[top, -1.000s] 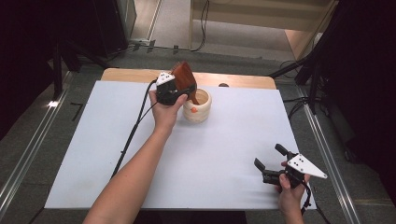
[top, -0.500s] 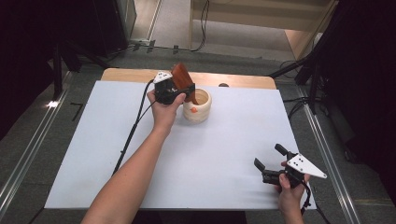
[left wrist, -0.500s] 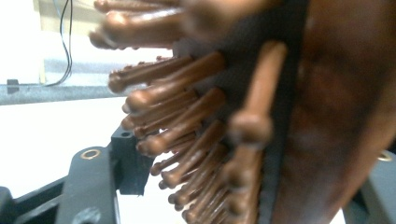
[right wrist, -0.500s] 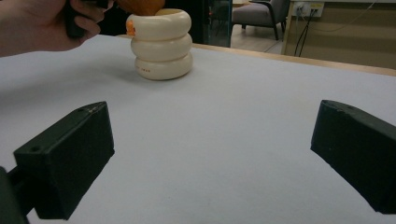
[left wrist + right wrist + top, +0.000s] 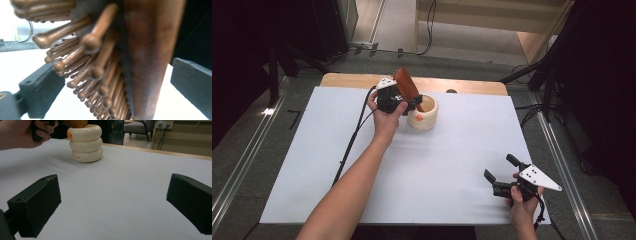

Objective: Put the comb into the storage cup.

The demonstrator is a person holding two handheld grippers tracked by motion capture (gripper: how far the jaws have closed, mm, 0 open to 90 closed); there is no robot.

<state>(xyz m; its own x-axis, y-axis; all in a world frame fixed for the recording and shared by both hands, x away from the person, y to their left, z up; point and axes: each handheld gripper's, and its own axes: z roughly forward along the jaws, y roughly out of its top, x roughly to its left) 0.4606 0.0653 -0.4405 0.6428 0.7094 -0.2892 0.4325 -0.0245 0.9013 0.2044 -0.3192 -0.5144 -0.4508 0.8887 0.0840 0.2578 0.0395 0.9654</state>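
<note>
Hairbrush (image 5: 406, 89): between the left tongs (image 5: 412, 102), long axis tilted toward 11 o'clock, lower end in the holder (image 5: 423, 114).
Left tongs: just opened wide, pads off the brush.
Right tongs (image 5: 501, 169): wide, empty, at 5 o'clock from the holder, well apart.

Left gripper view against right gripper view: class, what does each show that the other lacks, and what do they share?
Left gripper view: a brown hairbrush's bristles close up between the left gripper's jaws, which have just been opening, clear of it. Right gripper view: a cream ringed cup, a hand beside it. Shared: white table, black jaws apart.
</note>
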